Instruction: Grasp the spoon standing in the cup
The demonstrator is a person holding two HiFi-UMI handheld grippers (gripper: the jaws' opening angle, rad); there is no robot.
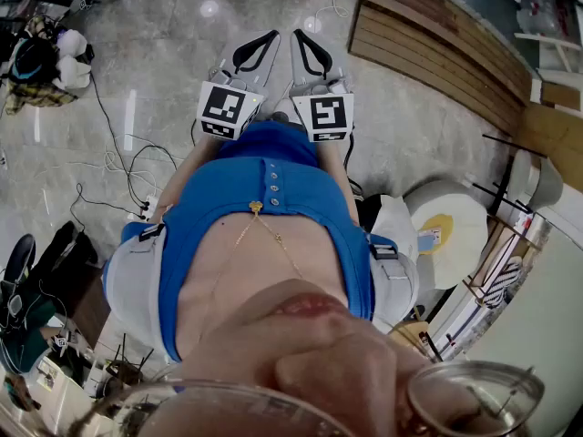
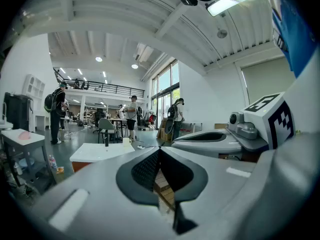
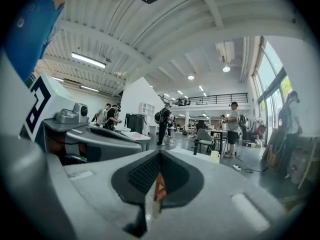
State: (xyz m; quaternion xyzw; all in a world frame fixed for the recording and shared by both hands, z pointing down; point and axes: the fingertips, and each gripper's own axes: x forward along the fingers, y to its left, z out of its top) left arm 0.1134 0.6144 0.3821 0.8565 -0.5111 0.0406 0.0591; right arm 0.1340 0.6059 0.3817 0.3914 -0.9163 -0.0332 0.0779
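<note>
Evidently a ready pose: both grippers closed and empty, the cup far off.

In the head view the left gripper [image 1: 264, 44] and right gripper [image 1: 305, 44] sit side by side at 12 o'clock from the person's blue shirt [image 1: 273, 198], pointing out over the floor, probably parked level at the waist before any approach. In each gripper view the jaw tips meet, left gripper [image 2: 159, 151] and right gripper [image 3: 160, 155] alike, with nothing between the pads. A small pale cup [image 3: 215, 156] stands on a distant white table [image 2: 95, 153], at about 3 o'clock from the right jaw tips. No spoon can be made out at that range.
</note>
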